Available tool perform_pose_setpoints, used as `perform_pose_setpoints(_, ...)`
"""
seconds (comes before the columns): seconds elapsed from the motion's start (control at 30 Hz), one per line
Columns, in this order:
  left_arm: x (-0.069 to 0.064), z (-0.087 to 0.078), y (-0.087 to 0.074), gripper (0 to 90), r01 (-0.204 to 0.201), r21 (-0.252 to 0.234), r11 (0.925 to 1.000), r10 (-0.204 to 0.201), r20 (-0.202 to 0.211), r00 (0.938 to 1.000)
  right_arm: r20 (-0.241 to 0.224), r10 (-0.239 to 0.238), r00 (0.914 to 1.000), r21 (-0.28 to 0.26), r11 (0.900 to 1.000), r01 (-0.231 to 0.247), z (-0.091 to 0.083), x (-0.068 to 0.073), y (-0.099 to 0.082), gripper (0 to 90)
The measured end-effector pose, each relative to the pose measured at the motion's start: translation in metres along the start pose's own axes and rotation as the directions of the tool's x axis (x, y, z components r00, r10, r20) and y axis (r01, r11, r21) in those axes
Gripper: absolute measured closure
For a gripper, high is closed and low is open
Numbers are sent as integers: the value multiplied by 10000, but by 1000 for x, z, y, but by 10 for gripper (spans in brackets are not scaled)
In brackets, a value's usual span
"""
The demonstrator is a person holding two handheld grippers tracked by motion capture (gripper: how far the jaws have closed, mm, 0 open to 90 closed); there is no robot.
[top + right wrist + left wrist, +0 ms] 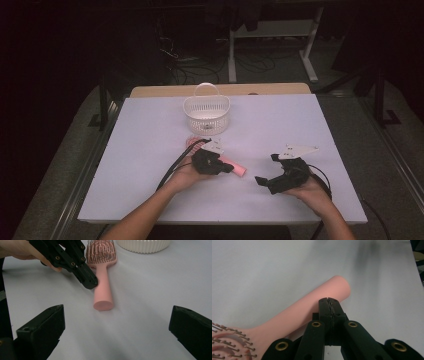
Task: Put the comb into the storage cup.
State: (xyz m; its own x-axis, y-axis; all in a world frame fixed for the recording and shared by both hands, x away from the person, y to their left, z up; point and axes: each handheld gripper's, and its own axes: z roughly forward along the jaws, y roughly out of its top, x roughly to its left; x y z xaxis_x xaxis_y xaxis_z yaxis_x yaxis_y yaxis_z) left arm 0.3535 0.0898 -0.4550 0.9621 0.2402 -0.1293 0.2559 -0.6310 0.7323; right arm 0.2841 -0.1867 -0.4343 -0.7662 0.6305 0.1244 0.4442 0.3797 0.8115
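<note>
- A pink hairbrush lies flat on the white desk, near its middle, bristles up. Its head has rows of thin pins; its handle is plain, round and blunt-ended.
- The brush head points toward the far edge, where a white slatted basket stands just beyond it.
- The left gripper has its jaws clenched together, resting against the handle's side, grasping nothing.
- The right gripper, nearer the desk's right edge, has its jaws spread wide.
</note>
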Motion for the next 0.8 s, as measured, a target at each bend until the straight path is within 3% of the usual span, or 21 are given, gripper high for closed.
perform_pose_setpoints(0.43, 3, 5, 4, 900, 115, -77, 9999, -116, -91, 9999, -4, -34, 10000, -9, 10000, 34, 0, 0, 0, 0)
perform_pose_setpoints(0.8, 2, -23, 2, 781, 523, -766, 9957, -532, -97, 9985, 31, -89, 10000, 16, 10000, 89, 0, 0, -1, 0)
